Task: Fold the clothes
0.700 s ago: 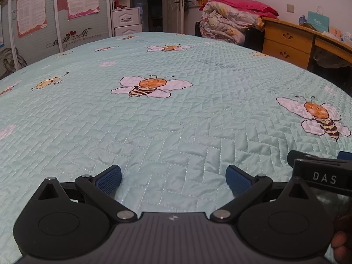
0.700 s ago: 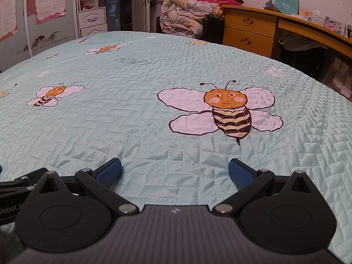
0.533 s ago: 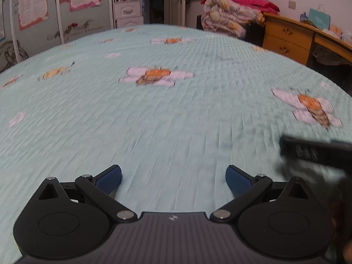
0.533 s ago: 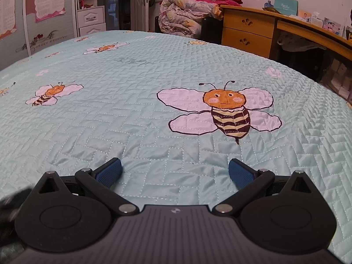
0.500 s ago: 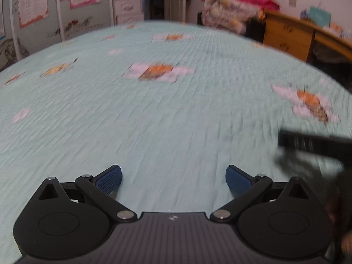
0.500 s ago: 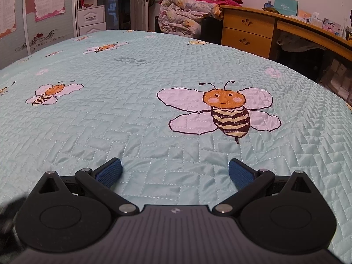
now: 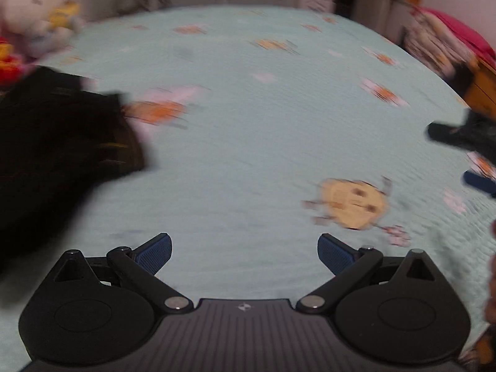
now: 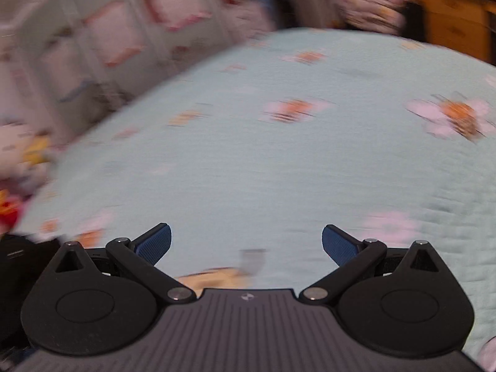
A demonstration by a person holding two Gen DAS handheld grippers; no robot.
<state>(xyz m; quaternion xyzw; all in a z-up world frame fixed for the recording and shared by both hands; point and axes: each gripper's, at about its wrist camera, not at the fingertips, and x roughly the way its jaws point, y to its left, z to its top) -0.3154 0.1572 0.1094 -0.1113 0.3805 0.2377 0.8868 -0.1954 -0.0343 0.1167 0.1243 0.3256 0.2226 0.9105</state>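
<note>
Both views blurred. Left gripper point(image 7: 245, 252) w/ its 2 blue pads wide apart, nothing between them, over the pale-green quilted bee-print bedspread point(image 7: 248, 142). Right gripper point(image 8: 246, 243) likewise spread wide & empty above the bedspread. Black crumpled fabric garment point(image 7: 52, 155) lies on the bedspread's left side, near the white plush toy point(image 7: 34, 15) at its far-left edge.

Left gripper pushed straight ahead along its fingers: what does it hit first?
Probably just the bedspread. The left gripper is open with only quilt between and ahead of its fingers. The black garment lies off to the left, out of that line. The picture is blurred, so depth is uncertain.
</note>
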